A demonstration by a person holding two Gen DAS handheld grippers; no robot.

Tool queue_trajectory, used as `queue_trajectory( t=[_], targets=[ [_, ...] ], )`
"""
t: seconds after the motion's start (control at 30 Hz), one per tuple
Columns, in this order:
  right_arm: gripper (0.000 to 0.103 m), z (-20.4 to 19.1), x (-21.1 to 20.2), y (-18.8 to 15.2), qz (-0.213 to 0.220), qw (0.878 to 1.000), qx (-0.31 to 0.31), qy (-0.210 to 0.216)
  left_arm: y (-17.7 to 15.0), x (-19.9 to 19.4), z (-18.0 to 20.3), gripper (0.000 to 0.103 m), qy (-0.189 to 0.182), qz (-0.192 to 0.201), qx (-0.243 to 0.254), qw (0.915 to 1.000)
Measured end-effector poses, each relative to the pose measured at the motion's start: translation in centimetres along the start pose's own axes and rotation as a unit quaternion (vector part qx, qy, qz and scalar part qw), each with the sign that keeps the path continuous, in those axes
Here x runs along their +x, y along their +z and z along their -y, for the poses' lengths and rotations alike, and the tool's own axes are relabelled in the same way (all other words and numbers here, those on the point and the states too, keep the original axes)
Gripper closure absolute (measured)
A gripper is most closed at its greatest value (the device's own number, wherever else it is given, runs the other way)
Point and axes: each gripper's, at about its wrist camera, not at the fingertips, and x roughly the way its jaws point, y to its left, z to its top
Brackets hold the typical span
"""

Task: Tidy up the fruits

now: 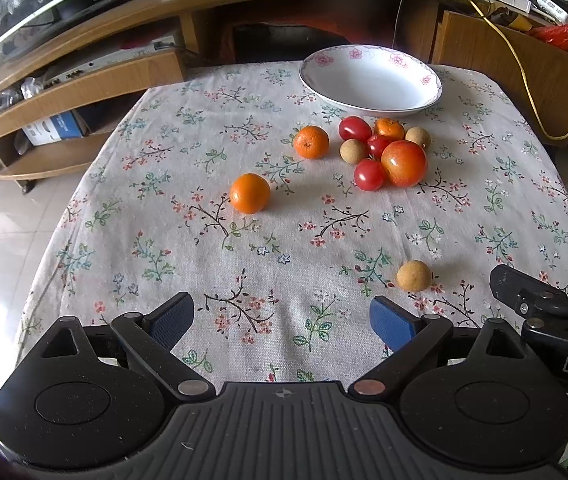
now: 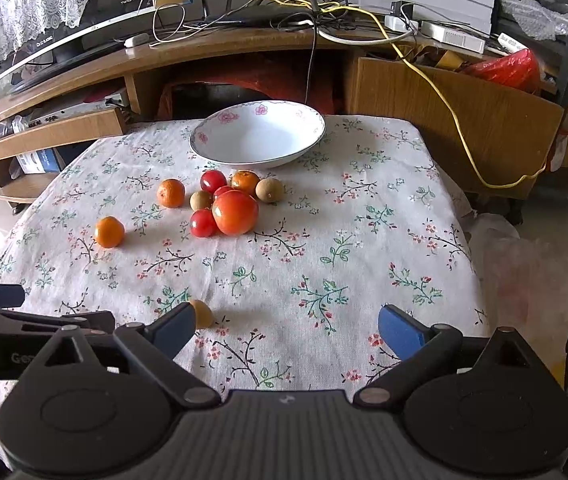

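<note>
Both tongs wide, holding nothing: left tongs [image 1: 282,316], right tongs [image 2: 286,326]. Fruits cluster mid-desk just before the empty bowl [image 2: 208,148]; lone longan [image 1: 413,276] lies nearest. Small, round, light, likely rolls; thin shell, so pinch gently across its middle.

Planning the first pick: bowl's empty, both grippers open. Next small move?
Probably ease the right hand-held gripper forward-left onto the lone longan beside its left finger. It is the nearest fruit, apart from the cluster, and the bowl holds nothing yet.
</note>
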Motion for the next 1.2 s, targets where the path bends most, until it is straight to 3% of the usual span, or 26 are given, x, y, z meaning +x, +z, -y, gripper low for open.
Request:
queue_trajectory(
  t=[0.67,1.2],
  targets=[
    [0.005,0.3,0.6,-0.1,-0.012,1.0,-0.004,-0.02,0.1,-0.3,-0.2,0.006,-0.011,0.003,-0.003,0.9999],
    [0.01,-0.2,1.4,-0.4,-0.029,1.0,-0.011,-0.004,-0.6,0.4,-0.7,0.011,-0.032,-0.008,-0.007,0.9994]
  ],
)
